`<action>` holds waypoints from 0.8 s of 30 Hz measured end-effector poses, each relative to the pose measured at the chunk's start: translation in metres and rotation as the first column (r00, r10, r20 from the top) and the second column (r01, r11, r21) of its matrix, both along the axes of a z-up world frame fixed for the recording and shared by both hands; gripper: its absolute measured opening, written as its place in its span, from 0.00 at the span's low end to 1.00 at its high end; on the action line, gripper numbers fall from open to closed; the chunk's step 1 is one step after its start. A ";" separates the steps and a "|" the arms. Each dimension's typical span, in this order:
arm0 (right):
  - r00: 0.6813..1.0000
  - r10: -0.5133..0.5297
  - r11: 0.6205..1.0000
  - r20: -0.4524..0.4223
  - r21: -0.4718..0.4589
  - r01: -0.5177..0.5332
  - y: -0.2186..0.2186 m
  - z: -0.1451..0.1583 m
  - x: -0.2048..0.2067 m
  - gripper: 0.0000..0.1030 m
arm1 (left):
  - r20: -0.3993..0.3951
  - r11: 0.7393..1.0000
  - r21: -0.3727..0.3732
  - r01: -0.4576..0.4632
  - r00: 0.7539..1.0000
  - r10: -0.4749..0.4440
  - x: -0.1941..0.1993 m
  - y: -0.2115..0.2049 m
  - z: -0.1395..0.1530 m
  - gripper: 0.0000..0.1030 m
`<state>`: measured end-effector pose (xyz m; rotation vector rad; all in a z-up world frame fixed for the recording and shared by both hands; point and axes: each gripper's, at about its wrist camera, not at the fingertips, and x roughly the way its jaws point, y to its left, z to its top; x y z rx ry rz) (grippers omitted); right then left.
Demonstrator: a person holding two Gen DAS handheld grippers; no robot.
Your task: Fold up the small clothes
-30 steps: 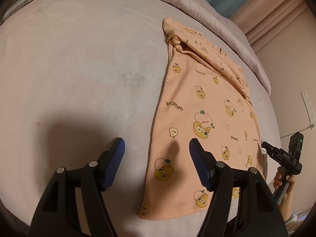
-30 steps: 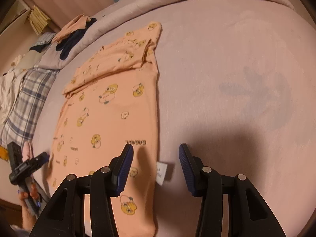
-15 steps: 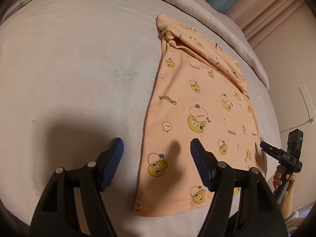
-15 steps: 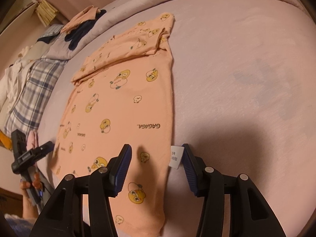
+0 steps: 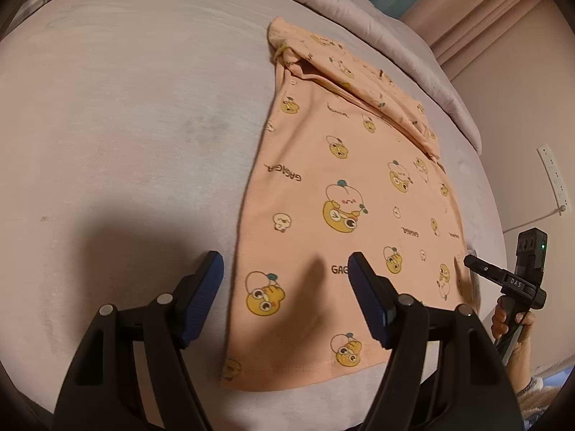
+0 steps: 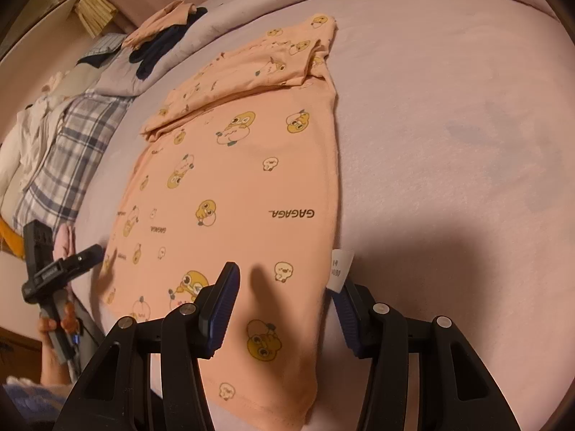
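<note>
Peach cartoon-print shirt (image 5: 345, 215) lies flat on the mauve bed sheet (image 5: 125, 125). Left gripper (image 5: 285, 283) jaws apart, empty, straddling the shirt's left edge near the hem; pinching one layer only, or sheet too, risks a crooked fold. Curtain behind.

Right view: right gripper (image 6: 287, 301) apart, empty, over the side-seam label (image 6: 339, 264); may snag it. Plaid bedding, clothes pile beyond.

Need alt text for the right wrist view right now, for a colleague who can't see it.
The right gripper hangs with jaws open over the near right edge of a peach cartoon-print shirt lying flat on a pink bed, its sleeves folded across the far end. The left gripper waits at the shirt's other edge.
</note>
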<state>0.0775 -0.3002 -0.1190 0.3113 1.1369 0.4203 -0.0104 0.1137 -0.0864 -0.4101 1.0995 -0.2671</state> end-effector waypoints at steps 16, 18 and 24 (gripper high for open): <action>0.999 0.037 0.999 -0.002 0.026 -0.037 0.007 -0.002 -0.008 0.50 | -0.015 0.996 -0.084 0.039 0.999 -0.041 0.005 -0.009 -0.004 0.73; 0.999 0.037 0.999 -0.003 0.034 -0.037 0.006 -0.002 -0.009 0.50 | -0.021 0.992 -0.119 0.031 0.999 -0.033 0.006 -0.004 -0.005 0.73; 0.999 0.047 0.997 -0.019 0.067 -0.045 0.001 -0.004 -0.013 0.50 | -0.042 0.978 -0.208 0.020 0.999 -0.029 0.005 0.010 -0.008 0.73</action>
